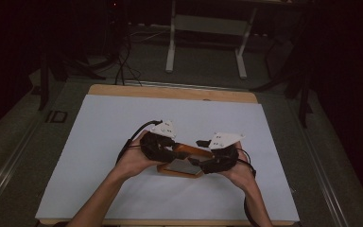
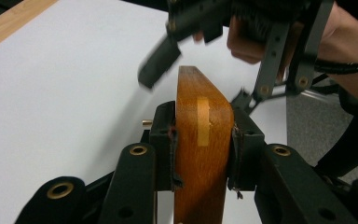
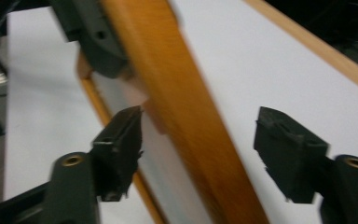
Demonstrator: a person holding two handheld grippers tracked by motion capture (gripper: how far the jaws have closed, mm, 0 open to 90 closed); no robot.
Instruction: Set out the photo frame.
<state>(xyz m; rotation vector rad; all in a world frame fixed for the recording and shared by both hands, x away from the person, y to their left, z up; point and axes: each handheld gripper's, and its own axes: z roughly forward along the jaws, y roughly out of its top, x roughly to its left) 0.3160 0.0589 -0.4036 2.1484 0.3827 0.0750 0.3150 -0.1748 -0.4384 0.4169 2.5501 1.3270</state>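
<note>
Left gripper [image 2: 201, 140] up close: its jaws are clamped on the edge of an orange-brown wooden frame [image 2: 200, 154], pads pressing both faces. Frame is held near the front middle of the white sheet [image 1: 99, 142] on the table [image 1: 170, 91]. Right gripper [image 3: 198, 140] has jaws apart, straddling the frame's bar, neither pad pressing it.

This looks like a lab or test room. A counter [image 1: 99, 90] with a white sheet [image 1: 104, 142] stands on grey carpet [image 1: 9, 142]. Behind it are loose cables [image 1: 123, 61] and a white frame stand [image 1: 208, 28] in the dark.
</note>
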